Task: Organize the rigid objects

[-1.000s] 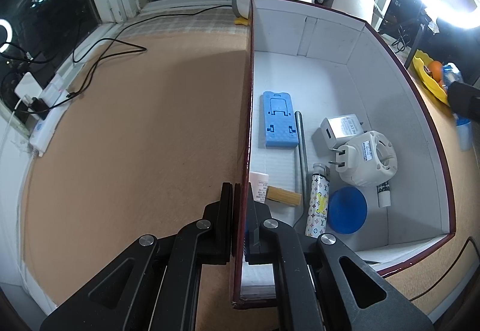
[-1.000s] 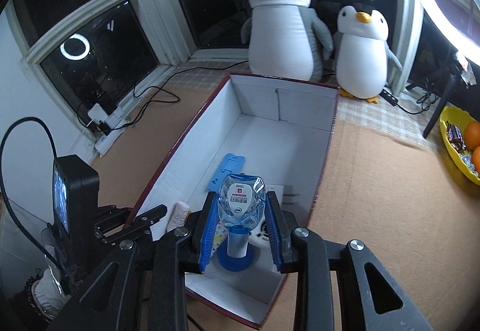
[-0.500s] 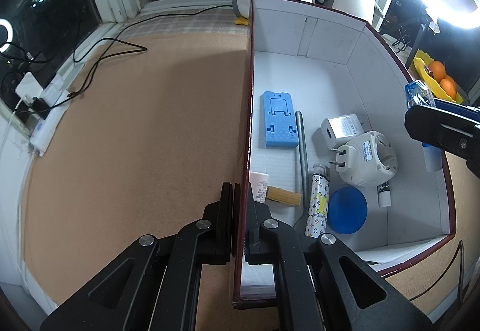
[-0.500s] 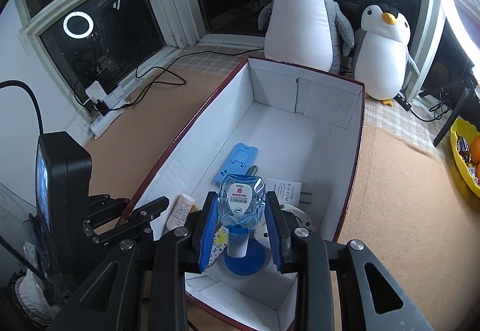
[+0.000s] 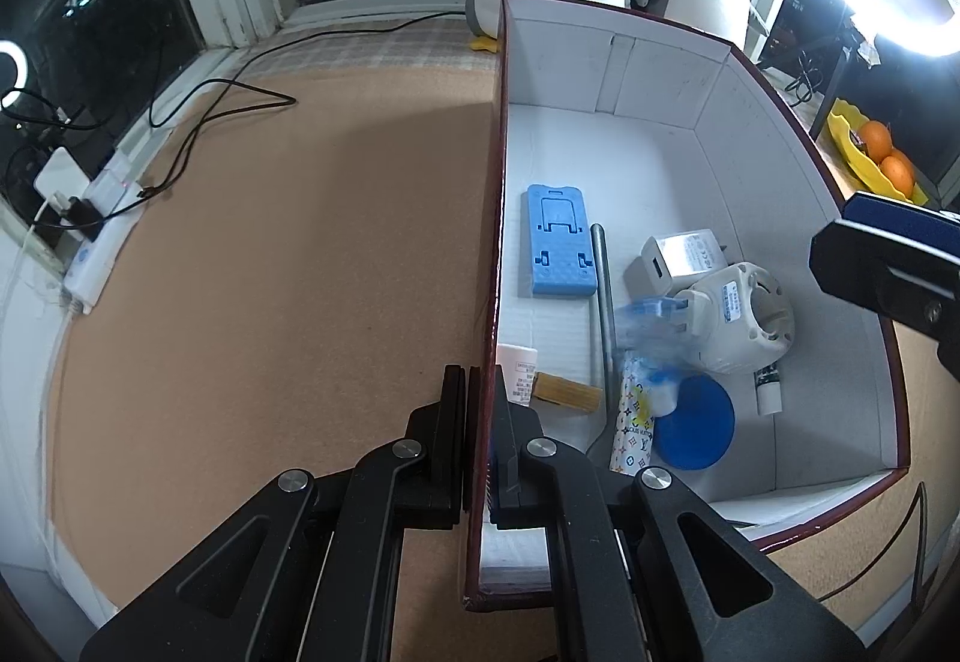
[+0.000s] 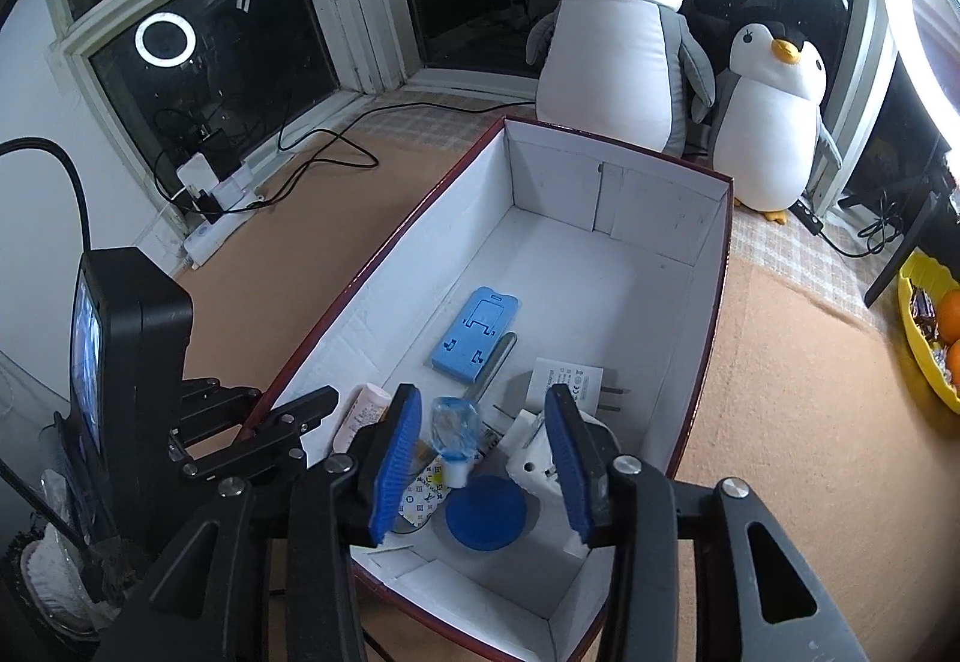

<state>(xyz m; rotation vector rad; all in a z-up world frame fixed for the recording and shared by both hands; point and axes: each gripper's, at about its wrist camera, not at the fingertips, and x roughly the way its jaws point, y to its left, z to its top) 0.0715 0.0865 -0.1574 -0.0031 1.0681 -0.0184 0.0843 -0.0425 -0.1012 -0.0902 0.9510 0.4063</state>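
Below the opening right gripper (image 6: 480, 461), free of its pads, a blurred clear blue-capped bottle (image 6: 454, 431) falls.

Right gripper (image 6: 480, 458) with blue-padded jaws opening above a white-lined cardboard box (image 6: 606, 296); a small clear blue-capped bottle (image 6: 454, 431) lies loose below, between them.
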